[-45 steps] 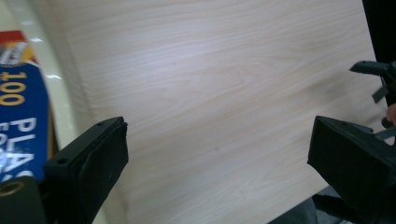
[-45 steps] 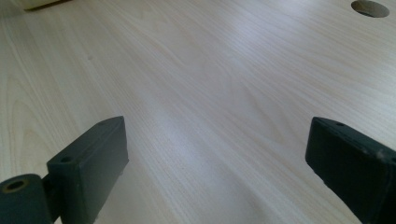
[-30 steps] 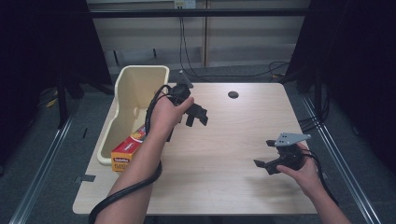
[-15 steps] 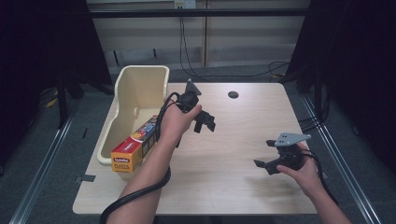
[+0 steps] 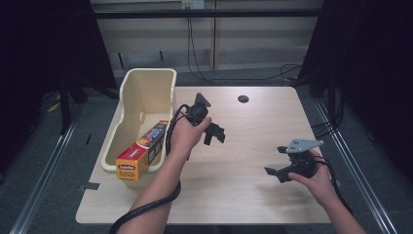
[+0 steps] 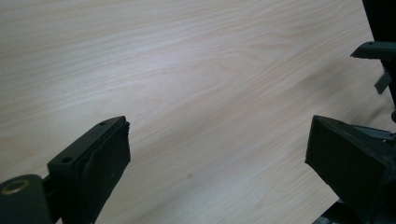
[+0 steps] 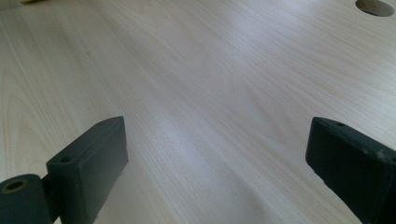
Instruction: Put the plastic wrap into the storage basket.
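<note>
A pale wooden table (image 5: 234, 195) with a round cable hole (image 5: 243, 99) carries a cream bin (image 5: 146, 87) at its left edge.

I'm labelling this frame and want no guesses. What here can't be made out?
- Box, high view: its far end lies inside the bin, partly behind the left hand; small print too small to read.
- Bin's floor, high view: near part hidden by the box.
- Right gripper, high view: the right hand covers its body.
</note>
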A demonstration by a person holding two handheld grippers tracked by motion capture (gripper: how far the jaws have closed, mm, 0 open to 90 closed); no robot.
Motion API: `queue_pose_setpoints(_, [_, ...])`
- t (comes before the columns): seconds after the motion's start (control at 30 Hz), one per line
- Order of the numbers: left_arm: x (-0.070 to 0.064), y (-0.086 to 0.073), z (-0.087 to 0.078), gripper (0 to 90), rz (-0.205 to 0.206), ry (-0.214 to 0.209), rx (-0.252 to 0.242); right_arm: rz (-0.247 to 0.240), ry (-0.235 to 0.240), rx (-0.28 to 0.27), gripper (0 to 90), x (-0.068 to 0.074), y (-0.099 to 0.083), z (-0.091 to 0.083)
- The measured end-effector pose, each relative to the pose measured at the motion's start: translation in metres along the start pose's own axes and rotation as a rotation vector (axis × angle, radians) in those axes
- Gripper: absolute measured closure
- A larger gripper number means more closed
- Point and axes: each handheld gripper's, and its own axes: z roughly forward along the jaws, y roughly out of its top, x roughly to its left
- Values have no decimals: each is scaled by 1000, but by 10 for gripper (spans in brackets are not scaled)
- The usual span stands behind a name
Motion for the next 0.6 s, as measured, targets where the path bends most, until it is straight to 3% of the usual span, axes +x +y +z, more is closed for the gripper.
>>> queue_pose_setpoints(0.47, [7, -18, 24, 60, -1, -27, -2, -11, 6, 8, 52, 1, -1, 3])
queue_pose_setpoints(0.6, [8, -22, 29, 60, 14, -15, 2, -10, 14, 11, 51, 1, -1, 5])
